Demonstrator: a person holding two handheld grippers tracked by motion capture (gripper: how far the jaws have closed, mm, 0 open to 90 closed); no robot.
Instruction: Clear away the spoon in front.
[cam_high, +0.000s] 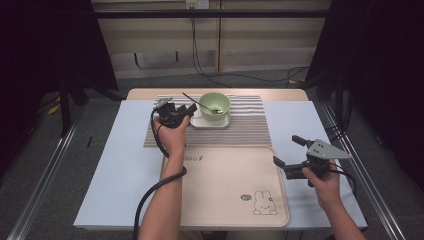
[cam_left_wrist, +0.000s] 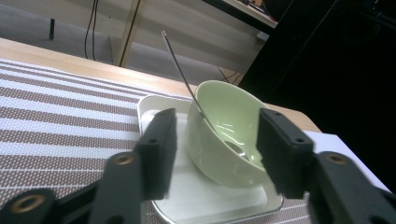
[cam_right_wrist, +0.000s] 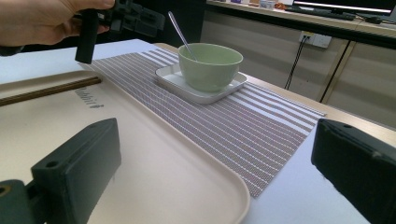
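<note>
Here, from my grippers outward:

My left gripper (cam_high: 186, 111): half-wide, its black jaws to either side of the pale green round bowl (cam_left_wrist: 223, 135), no pad clearly touching it.

My right gripper (cam_high: 289, 151): spread wide with nothing between the jaws, hovering over the right edge of the tray, well apart from the bowl.

Bowl: upright on a small white square dish (cam_left_wrist: 210, 205), near the far edge of the table.

Inside the bowl: a thin metal spoon (cam_left_wrist: 183, 74), its head at the bottom and its handle leaning out over the rim toward the far left.

Dish: flat on the brown-and-white striped woven placemat (cam_high: 250, 127), the bowl taking up most of it and a narrow rim left bare.

Tray: a large beige plastic tray with a rabbit print (cam_high: 225, 185), just in front of the placemat, with a thin brown stick lying near its far left corner.

Open room: bare striped mat to the right of the dish, and pale blue tabletop (cam_high: 115, 160) on both sides of the tray.
</note>
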